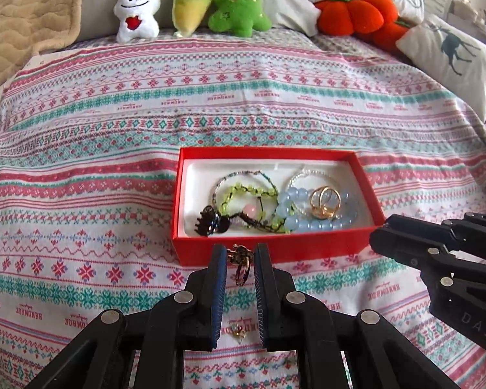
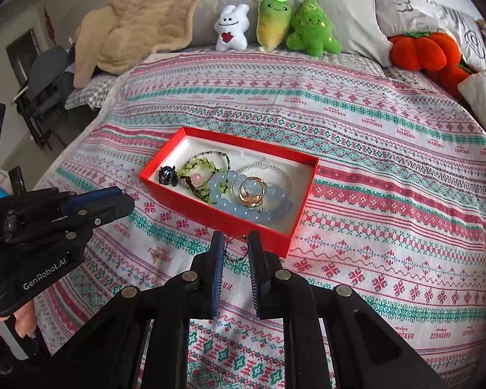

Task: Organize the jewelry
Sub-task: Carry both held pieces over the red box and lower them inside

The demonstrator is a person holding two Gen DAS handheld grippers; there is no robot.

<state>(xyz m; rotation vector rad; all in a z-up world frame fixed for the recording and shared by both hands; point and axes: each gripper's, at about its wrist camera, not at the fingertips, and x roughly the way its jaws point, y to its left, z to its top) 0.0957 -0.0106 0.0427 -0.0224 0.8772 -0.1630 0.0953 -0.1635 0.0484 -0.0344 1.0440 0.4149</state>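
Observation:
A red box (image 1: 307, 243) with a white lining lies on the patterned bedspread. It holds a blue bead bracelet (image 1: 307, 225), gold rings (image 1: 324, 202), a green bead bracelet (image 1: 243, 193) and a dark hair claw (image 1: 210, 222). Just in front of the box's near wall, my left gripper (image 1: 241, 253) is shut on a small ring with a dark ornament (image 1: 241, 272). My right gripper (image 2: 236, 240) is shut on a small gold ring with a short chain (image 2: 235, 256), held above the box's (image 2: 210, 217) near corner. A small gem piece (image 1: 238, 330) lies on the cloth under the left gripper.
Several plush toys (image 1: 191, 3) and an orange pumpkin cushion (image 1: 356, 9) line the head of the bed. A beige blanket (image 2: 139, 26) is bunched at the far left, and a deer-print pillow (image 1: 453, 52) lies at the right. A chair (image 2: 48, 74) stands beside the bed.

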